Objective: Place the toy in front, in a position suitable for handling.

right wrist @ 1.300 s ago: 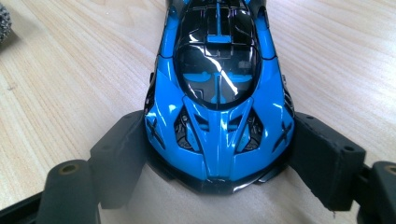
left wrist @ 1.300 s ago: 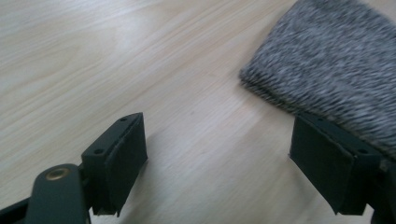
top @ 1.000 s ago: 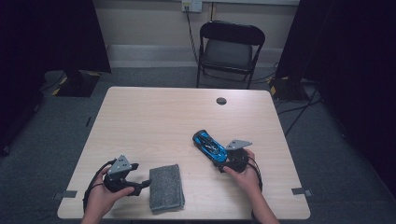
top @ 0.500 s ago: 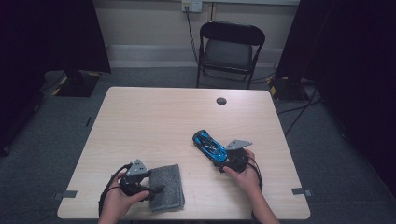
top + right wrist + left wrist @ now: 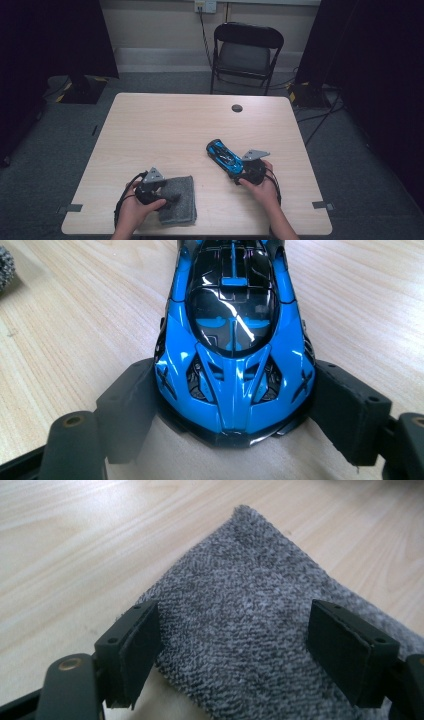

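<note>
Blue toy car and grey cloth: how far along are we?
Done: the right gripper is clamped on the glossy blue toy car. In hand: the left gripper straddles a corner of the grey terry cloth, jaws apart. Left: gripping the cloth; it and the car lie apart.

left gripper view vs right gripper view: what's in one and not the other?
Left gripper view: the left tool with its jaws spread wide over a corner of the grey cloth, which lies flat on the table; the pads are not pressing it.
Right gripper view: the right tool with its jaws hard against both flanks of the blue toy car, plus a sliver of the cloth at the top left edge.
Both: the light wood tabletop, two black jaws rising from the bottom, and some grey cloth.
</note>
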`<action>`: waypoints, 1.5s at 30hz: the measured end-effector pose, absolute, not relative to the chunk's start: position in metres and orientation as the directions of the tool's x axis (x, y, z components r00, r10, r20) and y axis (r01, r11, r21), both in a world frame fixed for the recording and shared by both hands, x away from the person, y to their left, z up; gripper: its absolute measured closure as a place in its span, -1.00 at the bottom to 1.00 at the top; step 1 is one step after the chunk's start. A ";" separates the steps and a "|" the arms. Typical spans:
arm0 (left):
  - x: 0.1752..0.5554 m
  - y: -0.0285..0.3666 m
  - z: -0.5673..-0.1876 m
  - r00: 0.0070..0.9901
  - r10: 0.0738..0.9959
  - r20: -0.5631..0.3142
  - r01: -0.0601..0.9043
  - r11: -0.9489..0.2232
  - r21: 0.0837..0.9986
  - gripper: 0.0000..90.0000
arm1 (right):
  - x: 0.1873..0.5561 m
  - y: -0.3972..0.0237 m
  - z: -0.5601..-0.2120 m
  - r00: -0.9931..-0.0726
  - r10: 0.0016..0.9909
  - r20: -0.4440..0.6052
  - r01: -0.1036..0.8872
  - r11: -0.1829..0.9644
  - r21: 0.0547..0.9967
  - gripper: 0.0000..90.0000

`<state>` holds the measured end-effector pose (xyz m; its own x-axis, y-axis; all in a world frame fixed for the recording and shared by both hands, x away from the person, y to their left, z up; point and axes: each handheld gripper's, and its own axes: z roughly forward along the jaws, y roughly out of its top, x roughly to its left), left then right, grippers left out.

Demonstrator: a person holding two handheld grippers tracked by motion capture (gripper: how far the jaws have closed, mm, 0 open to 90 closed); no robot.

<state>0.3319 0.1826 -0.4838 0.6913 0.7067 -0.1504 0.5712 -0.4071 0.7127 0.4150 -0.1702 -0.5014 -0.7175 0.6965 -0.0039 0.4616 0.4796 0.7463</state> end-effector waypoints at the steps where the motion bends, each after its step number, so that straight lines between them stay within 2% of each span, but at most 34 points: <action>1: 0.336 0.181 -0.484 0.693 0.704 -0.152 0.570 -0.406 0.714 -0.52 | 0.415 -0.170 -0.501 -0.718 0.696 -0.004 0.461 0.480 0.747 -0.49; 10: 0.350 0.167 -0.485 0.693 0.705 -0.149 0.561 -0.398 0.726 -0.50 | 0.415 -0.170 -0.501 -0.718 0.697 -0.004 0.462 0.480 0.746 -0.49; 13: 0.351 0.162 -0.484 0.694 0.709 -0.122 0.541 -0.403 0.739 -0.51 | 0.415 -0.170 -0.501 -0.718 0.697 -0.004 0.462 0.480 0.746 -0.49; 16: 0.345 0.160 -0.476 0.700 0.708 -0.089 0.512 -0.411 0.754 -0.51 | 0.415 -0.171 -0.501 -0.718 0.696 -0.002 0.462 0.479 0.747 -0.49; 25: 0.324 0.160 -0.461 0.728 0.679 -0.093 0.481 -0.409 0.776 -0.45 | 0.415 -0.170 -0.501 -0.718 0.697 -0.003 0.462 0.480 0.746 -0.49; 29: 0.314 0.158 -0.467 0.714 0.696 -0.083 0.497 -0.419 0.760 -0.44 | 0.415 -0.170 -0.501 -0.717 0.697 -0.004 0.462 0.480 0.746 -0.49; 30: 0.310 0.158 -0.469 0.706 0.703 -0.086 0.508 -0.418 0.753 -0.36 | 0.415 -0.170 -0.501 -0.718 0.696 -0.004 0.461 0.480 0.746 -0.49; 31: 0.307 0.157 -0.471 0.704 0.706 -0.082 0.508 -0.419 0.753 -0.36 | 0.415 -0.170 -0.501 -0.717 0.697 -0.004 0.462 0.479 0.746 -0.49; 34: 0.301 0.156 -0.480 0.712 0.700 -0.055 0.519 -0.471 0.713 -0.36 | 0.415 -0.170 -0.501 -0.717 0.697 -0.004 0.462 0.479 0.746 -0.49; 42: 0.296 0.155 -0.491 0.706 0.708 -0.011 0.493 -0.481 0.725 -0.35 | 0.414 -0.170 -0.501 -0.713 0.701 -0.003 0.465 0.477 0.746 -0.49; 45: 0.297 0.155 -0.491 0.705 0.709 -0.013 0.497 -0.481 0.722 -0.26 | 0.414 -0.170 -0.501 -0.713 0.701 -0.003 0.466 0.476 0.746 -0.49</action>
